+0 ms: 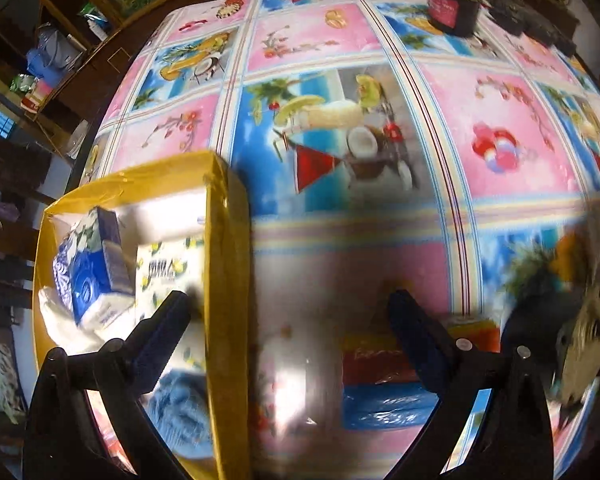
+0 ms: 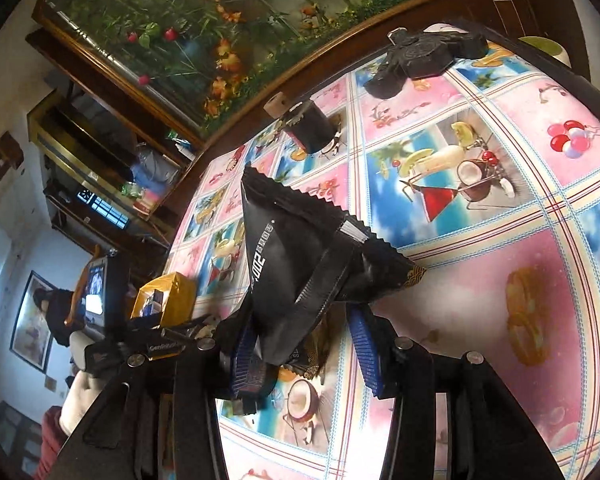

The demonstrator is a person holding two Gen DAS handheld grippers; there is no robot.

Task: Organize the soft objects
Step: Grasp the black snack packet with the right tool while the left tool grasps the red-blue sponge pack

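Observation:
A yellow box point(image 1: 228, 264) stands at the left of the table, with a blue tissue pack point(image 1: 88, 280) and a white lemon-print pack point(image 1: 168, 268) inside it. My left gripper point(image 1: 292, 320) is open and holds nothing, pointing down at the table just right of the box. One finger hangs over the box's inside. A red and blue packet point(image 1: 380, 380) lies under the other finger. My right gripper point(image 2: 304, 356) is shut on a black foil pouch point(image 2: 292, 248) with zigzag edges, held above the table. The yellow box point(image 2: 164, 296) lies to its left.
A flowery pink and blue tablecloth point(image 1: 500, 120) covers the table. A dark jar point(image 2: 312, 124) with a wooden lid stands near the far edge, next to black objects point(image 2: 424, 56). A hand holds the left gripper's body point(image 2: 100, 292). Wooden shelves point(image 2: 100, 152) stand beyond the table.

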